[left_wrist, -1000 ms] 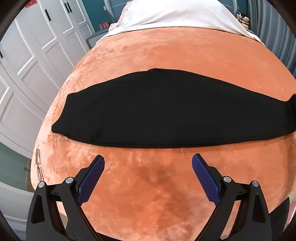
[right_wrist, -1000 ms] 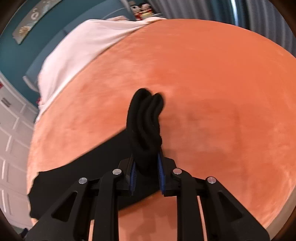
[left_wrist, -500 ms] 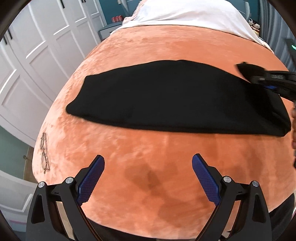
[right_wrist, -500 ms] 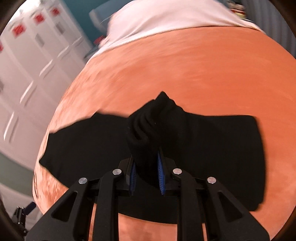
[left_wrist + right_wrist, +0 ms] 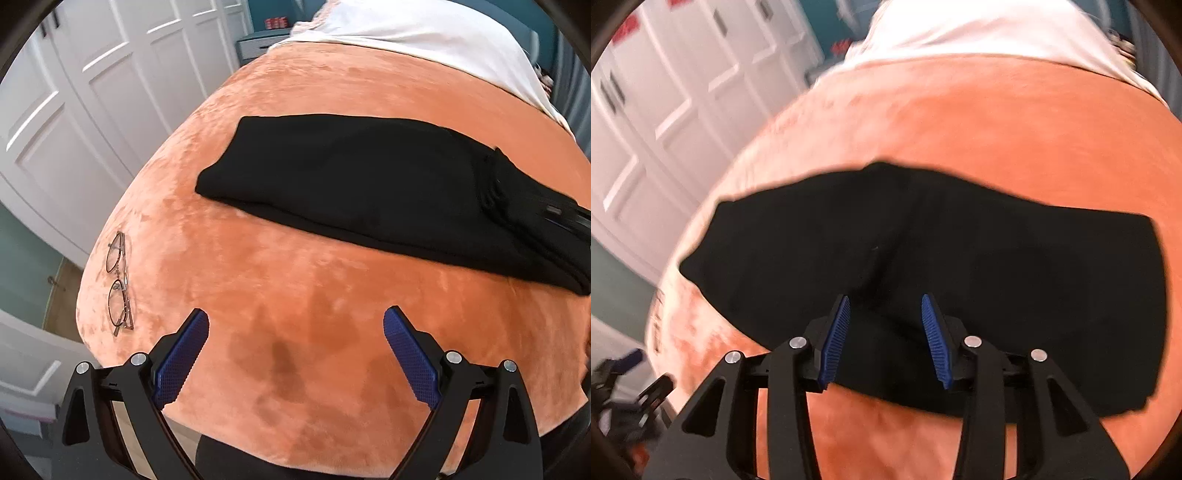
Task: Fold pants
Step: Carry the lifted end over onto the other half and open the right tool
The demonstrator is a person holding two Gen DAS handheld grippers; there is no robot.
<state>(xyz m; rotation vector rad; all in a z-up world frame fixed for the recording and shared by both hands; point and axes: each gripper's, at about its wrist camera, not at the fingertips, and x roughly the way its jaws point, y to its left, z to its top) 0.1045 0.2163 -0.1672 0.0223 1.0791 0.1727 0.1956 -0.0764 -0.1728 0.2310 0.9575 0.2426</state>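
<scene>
Pants [image 5: 369,184]: black, folded over, lying flat on the orange blanket [image 5: 295,314], at 12 o'clock from the left gripper.
Left gripper [image 5: 295,325]: spread wide, nothing between its pads.
Right gripper [image 5: 885,306]: jaws just opening, fabric released, hovering over the pants.
Glasses [image 5: 119,284]: at 9 o'clock, near the blanket edge.
Writing: none legible.

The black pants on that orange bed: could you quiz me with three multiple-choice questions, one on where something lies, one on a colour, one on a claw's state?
1. The eyeglasses lie: A on the pants; B on the orange blanket near its edge; C on the white sheet.
2. The claws' pads are: A red; B green; C blue.
3. The right claw is: A open above the pants; B clamped on the glasses; C lifting the sheet.

B, the glasses rest apart from the pants; C, blue ribbed pads; A, jaws parted, having just opened.
</scene>
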